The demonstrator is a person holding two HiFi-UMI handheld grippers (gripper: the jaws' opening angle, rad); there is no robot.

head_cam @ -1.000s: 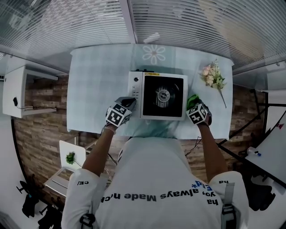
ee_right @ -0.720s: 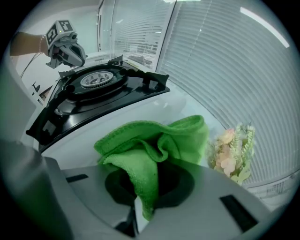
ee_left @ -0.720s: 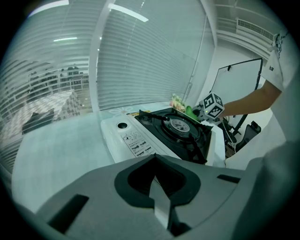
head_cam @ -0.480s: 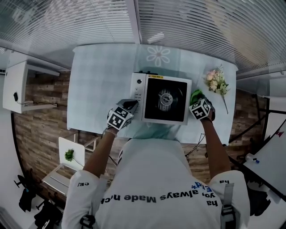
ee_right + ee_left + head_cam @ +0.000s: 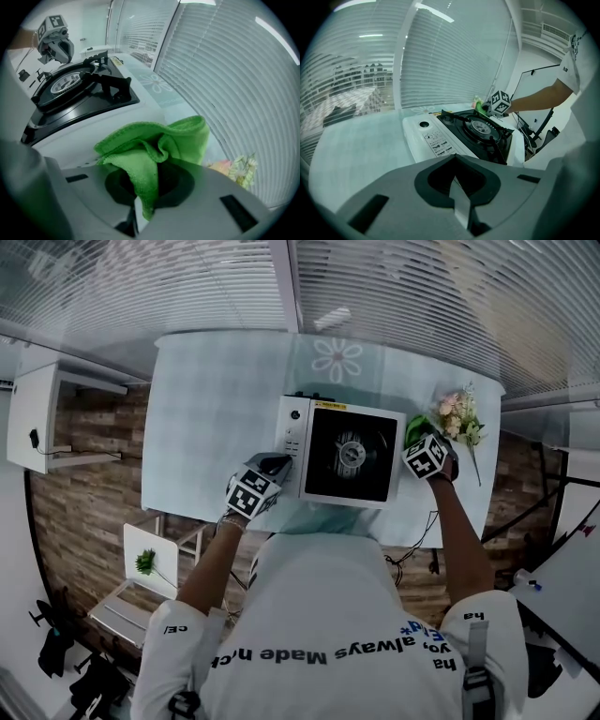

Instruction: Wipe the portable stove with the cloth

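Your right gripper (image 5: 419,439) is clamping its jaws on the green cloth (image 5: 154,145) at the right edge of the portable stove (image 5: 342,448); your left gripper (image 5: 274,466) is sitting just beside the stove's near left corner, jaws together and empty; the stove is standing on the table (image 5: 206,427).

Bright, even daylight; fisheye-warped, dark-vignetted edges.

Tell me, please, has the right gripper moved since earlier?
Yes: the right gripper slid along the portable stove, from its near corner toward the flowers.
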